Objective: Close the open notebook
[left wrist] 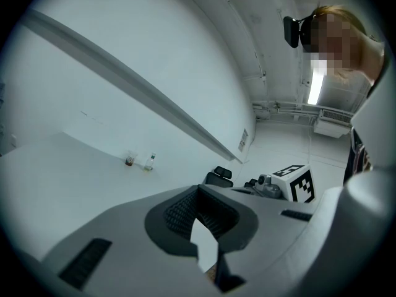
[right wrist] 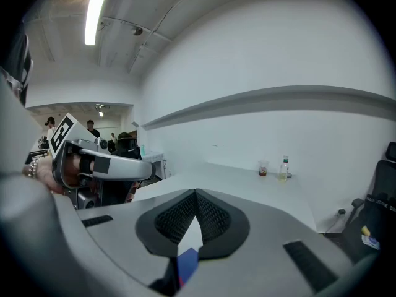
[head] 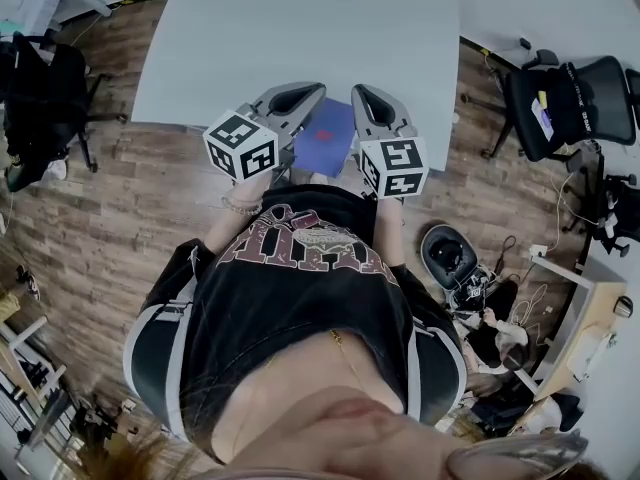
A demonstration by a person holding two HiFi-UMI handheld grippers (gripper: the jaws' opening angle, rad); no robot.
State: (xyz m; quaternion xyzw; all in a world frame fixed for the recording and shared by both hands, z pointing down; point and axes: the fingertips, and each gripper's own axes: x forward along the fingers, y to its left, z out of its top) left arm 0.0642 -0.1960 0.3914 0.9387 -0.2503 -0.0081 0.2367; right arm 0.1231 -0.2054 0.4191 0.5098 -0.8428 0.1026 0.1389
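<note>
Notebook (head: 325, 133), blue-covered, lies seemingly shut on the white desk (head: 300, 28), so your left tool (head: 308, 92) and right tool (head: 363, 95) hover closed, empty.

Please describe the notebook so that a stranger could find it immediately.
Start at the big white table. On its near edge, right before the person, lies the notebook. It is flat and blue, while the cup and the bottle stand small at the far end.

**Head view, centre:** the left gripper (head: 302, 95) and right gripper (head: 364, 96) are overlapping the blue notebook (head: 325, 133), so whether it is open or closed is not showing.

**Right gripper view, right of centre:** the cup (right wrist: 263, 169) and bottle (right wrist: 284, 167) are appearing too small to identify their contents.
</note>
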